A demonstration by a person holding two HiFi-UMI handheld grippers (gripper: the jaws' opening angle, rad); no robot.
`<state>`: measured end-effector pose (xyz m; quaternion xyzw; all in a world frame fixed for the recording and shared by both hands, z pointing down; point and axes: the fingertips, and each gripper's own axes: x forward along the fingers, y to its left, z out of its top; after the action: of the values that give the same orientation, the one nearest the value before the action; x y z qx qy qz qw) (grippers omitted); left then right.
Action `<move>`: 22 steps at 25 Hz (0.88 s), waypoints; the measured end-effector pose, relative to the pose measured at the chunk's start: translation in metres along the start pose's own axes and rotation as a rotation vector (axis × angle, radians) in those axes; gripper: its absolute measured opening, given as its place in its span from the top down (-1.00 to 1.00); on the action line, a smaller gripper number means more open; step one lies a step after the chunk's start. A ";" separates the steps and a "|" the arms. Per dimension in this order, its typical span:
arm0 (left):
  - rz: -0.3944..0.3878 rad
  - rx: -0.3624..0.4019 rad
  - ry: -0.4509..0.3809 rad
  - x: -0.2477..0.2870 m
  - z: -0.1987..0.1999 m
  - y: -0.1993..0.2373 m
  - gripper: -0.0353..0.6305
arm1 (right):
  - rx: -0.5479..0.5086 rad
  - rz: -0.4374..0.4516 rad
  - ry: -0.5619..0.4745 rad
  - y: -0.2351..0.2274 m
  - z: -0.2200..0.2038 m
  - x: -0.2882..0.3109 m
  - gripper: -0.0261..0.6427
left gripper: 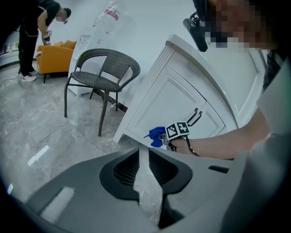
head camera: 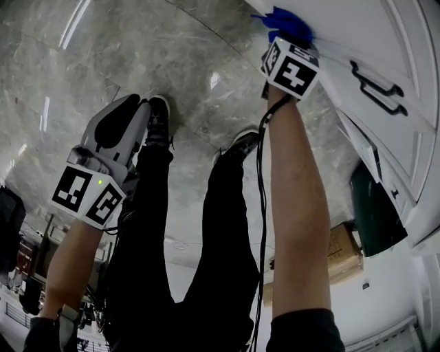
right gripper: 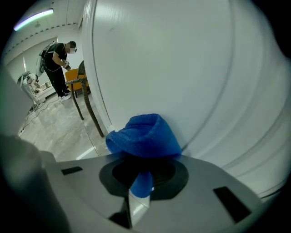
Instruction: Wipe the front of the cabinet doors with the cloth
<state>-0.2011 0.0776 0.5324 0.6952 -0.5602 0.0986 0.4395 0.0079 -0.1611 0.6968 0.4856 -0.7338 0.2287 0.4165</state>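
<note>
The right hand-held gripper point(head camera: 283, 36) is clamped on a blue cloth point(head camera: 289, 20): in the right gripper view a strip of the cloth point(right gripper: 143, 136) runs down between the jaws of that hand-held gripper point(right gripper: 140, 181), and the rest bunches in a fold just beyond its tips. That fold lies against the white cabinet door point(right gripper: 182, 68), which fills nearly everything ahead of the right hand-held gripper. In the head view the cloth sits near the low edge of the door point(head camera: 385, 38), with a pair of black handles point(head camera: 377, 86) to the right of the hand-held gripper and apart from it. A black cable point(head camera: 261, 206) runs along the bare forearm behind it. The left hand-held gripper point(head camera: 143, 104) hangs well apart from the cabinet, over the grey marble floor point(head camera: 137, 48), beside the person's black-trousered legs point(head camera: 220, 240) and just left of a shoe point(head camera: 159, 113). In its own view the jaws of the left hand-held gripper point(left gripper: 144, 166) stand a narrow gap apart with only floor showing between them. Beyond its tips that view shows the cloth point(left gripper: 157, 135), the cabinet door point(left gripper: 179, 102) and its handles point(left gripper: 195, 117). Far off to its left stand a grey wicker chair point(left gripper: 102, 75) and, farther still, another person point(left gripper: 36, 27) bending beside an orange seat point(left gripper: 54, 57).
</note>
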 end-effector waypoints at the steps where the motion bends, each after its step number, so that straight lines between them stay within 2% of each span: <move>1: 0.002 -0.006 -0.004 -0.003 0.002 0.005 0.69 | -0.003 0.003 0.002 0.007 0.006 0.002 0.79; 6: 0.008 -0.027 -0.016 -0.020 0.010 0.027 0.69 | -0.049 0.027 -0.007 0.044 0.034 0.008 0.79; 14: 0.024 -0.020 -0.031 -0.039 0.030 0.061 0.69 | -0.032 0.071 -0.012 0.096 0.066 0.030 0.80; 19: 0.020 -0.003 -0.028 -0.045 0.035 0.063 0.69 | -0.063 0.121 -0.030 0.133 0.089 0.035 0.79; 22: 0.021 0.004 -0.030 -0.045 0.039 0.050 0.69 | -0.106 0.202 -0.098 0.157 0.107 0.021 0.79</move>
<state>-0.2741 0.0814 0.5065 0.6917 -0.5736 0.0941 0.4285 -0.1797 -0.1847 0.6664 0.3972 -0.8094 0.2065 0.3801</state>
